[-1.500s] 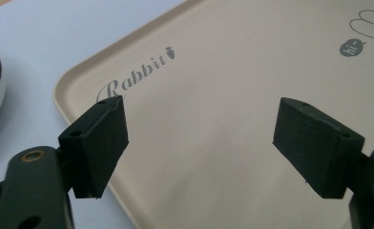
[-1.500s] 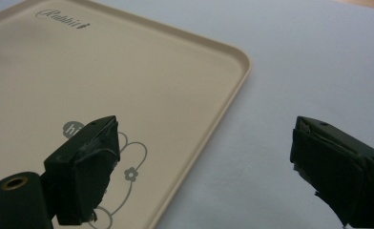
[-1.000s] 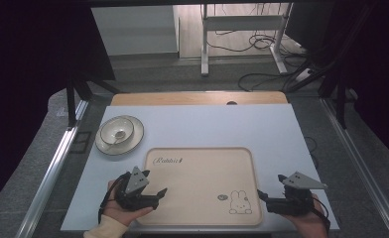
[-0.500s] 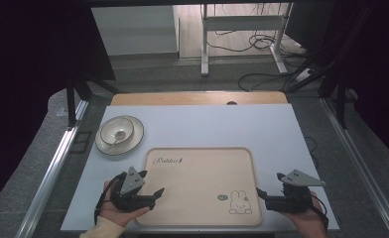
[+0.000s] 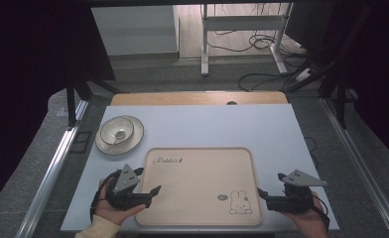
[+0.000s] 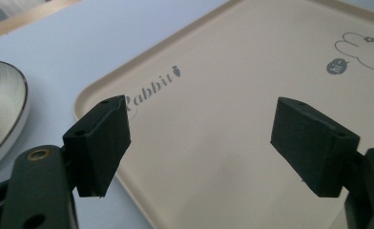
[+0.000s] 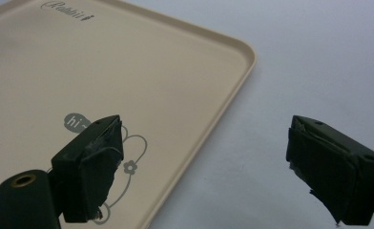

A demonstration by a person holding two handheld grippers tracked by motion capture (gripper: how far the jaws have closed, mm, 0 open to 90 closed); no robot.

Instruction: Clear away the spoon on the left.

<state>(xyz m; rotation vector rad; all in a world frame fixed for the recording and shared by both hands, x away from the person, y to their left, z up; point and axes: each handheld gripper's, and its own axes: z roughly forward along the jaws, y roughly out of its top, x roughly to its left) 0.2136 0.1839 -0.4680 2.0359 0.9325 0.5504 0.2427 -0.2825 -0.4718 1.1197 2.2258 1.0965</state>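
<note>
The tray [image 5: 197, 183] is beige and nearly square, with rounded corners and a low raised rim. The word "Rabbit" is printed near its far left corner and a small rabbit drawing near its near right corner. It lies flat on the pale table [image 5: 262, 129], at the person's edge, and its slightly longer side runs from left to right; the print reads upright from the person's side.

The left claw [image 5: 152, 191] is spread wide over the tray's left rim and holds nothing. The right claw [image 5: 261, 194] is also spread wide, one jaw above the tray's right rim and the other above the table; it seems not to touch the rim, but this is hard to tell.

A white plate [image 5: 119, 135] stands beyond the tray's far left corner.
</note>
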